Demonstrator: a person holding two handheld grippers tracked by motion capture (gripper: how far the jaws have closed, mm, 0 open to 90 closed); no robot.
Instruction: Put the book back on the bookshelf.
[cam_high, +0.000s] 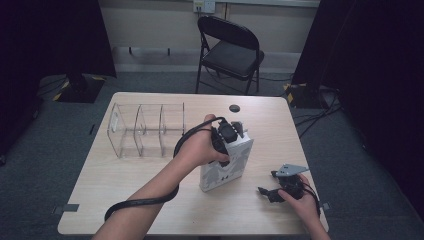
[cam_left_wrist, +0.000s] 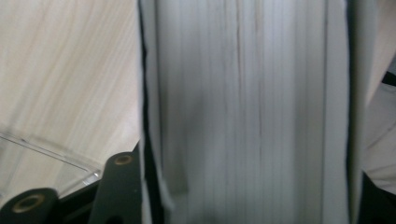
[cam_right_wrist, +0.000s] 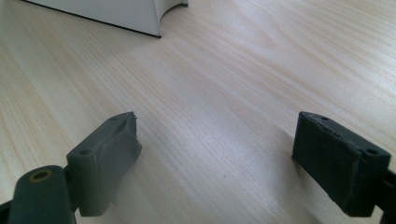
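Observation:
A thick white and grey book (cam_high: 226, 169) stands upright on the wooden table (cam_high: 125, 185), right of centre. My left gripper (cam_high: 227, 136) comes down on its top edge and is shut on it. The left gripper view looks straight onto the book's page edges (cam_left_wrist: 243, 107), with one black jaw at the lower left. My right gripper (cam_high: 267, 185) lies low on the table at the near right, apart from the book. Its jaws (cam_right_wrist: 217, 158) stand wide open over bare wood, and a bottom corner of the book (cam_right_wrist: 116, 11) lies beyond them.
A clear acrylic organiser (cam_high: 145, 130) with three compartments stands at the table's left, its edge (cam_left_wrist: 42, 156) close beside the book. A small black disc (cam_high: 235, 108) lies near the far edge. A black folding chair (cam_high: 230, 50) stands behind the table.

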